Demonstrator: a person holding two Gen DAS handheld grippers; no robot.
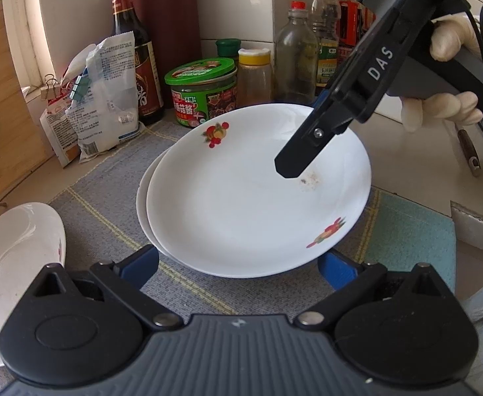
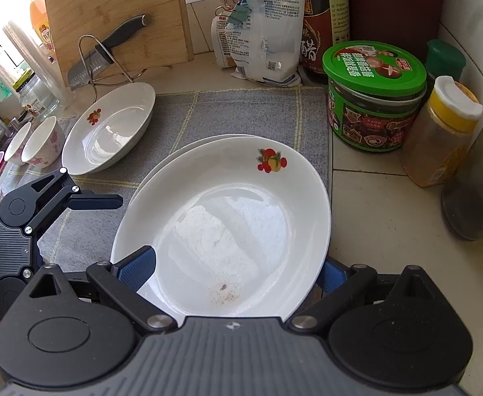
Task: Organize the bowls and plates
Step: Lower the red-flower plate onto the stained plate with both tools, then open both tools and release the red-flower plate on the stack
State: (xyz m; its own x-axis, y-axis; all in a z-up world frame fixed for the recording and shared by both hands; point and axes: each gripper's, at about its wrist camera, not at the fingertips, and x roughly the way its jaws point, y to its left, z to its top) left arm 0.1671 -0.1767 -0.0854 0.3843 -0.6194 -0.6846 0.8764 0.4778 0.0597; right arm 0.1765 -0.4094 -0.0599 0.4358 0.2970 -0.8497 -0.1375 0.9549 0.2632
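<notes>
The right gripper (image 2: 238,265) has one blue pad inside the near rim of the top plate (image 2: 228,217) and the other outside and partly under it, so it straddles the rim; whether the pads are actually pinching cannot be told. The left gripper (image 1: 238,264) stands wide open at the opposite edge of the same plate, its blue pads to either side of the rim and gripping nothing. This plate sits on a second plate (image 2: 175,151), shifted slightly off centre, both on the grey mat (image 2: 241,109). A third plate (image 2: 109,128) lies well apart to the far left, with two small bowls (image 2: 31,145) beyond it. The step looks like settling the top plate onto the one below. To do it well, nudge it level until the rims line up, then open the jaws fully before drawing back, so the stack is not dragged toward the green-lidded jar (image 2: 373,95) nearby.
</notes>
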